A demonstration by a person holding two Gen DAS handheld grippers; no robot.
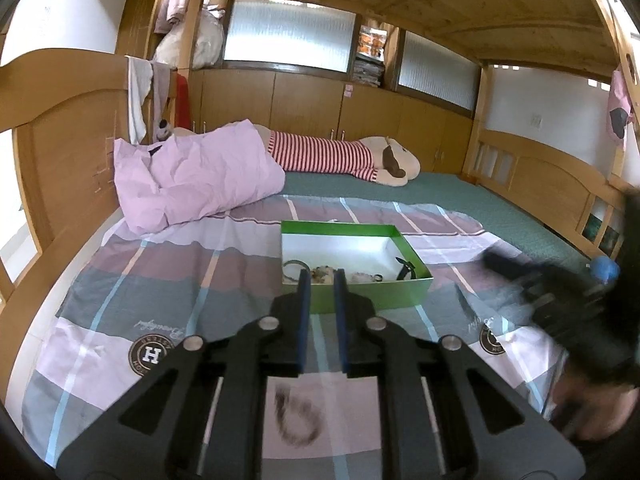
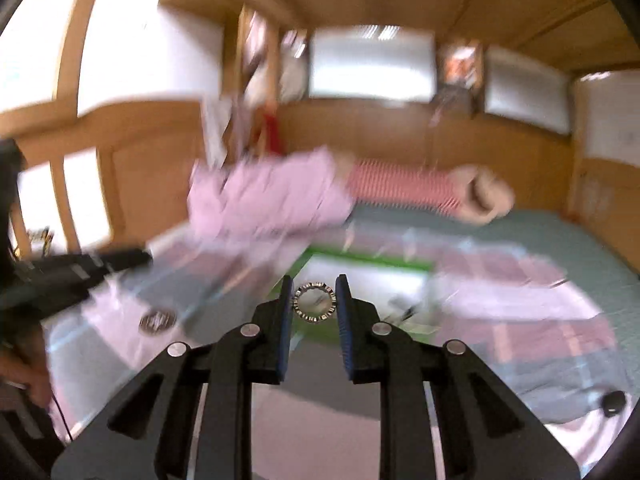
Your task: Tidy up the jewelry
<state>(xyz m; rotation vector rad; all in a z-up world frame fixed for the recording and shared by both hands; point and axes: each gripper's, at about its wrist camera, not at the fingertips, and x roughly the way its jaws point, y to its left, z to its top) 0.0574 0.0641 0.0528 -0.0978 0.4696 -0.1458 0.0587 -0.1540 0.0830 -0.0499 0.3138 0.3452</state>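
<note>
A green box [image 1: 362,298] with a white inside lies on the striped sheet and holds several pieces of jewelry [image 1: 324,274]. My left gripper [image 1: 322,276] hovers just before its near wall, its jaws a narrow slit apart with nothing between them. A dark bracelet [image 1: 298,420], blurred, lies on the sheet under that gripper. My right gripper [image 2: 314,286] is shut on a silver ring-shaped piece with a studded rim [image 2: 314,302], held in the air above the near side of the box [image 2: 360,258]. From the left wrist it shows as a dark blur, right gripper [image 1: 540,280].
A crumpled pink pillow [image 1: 192,176] and a long plush toy in red stripes [image 1: 340,156] lie at the far end of the bed. Wooden bed rails [image 1: 552,184] run along both sides. A small black object [image 2: 614,402] lies on the sheet at right. The left gripper [image 2: 80,268] shows at left.
</note>
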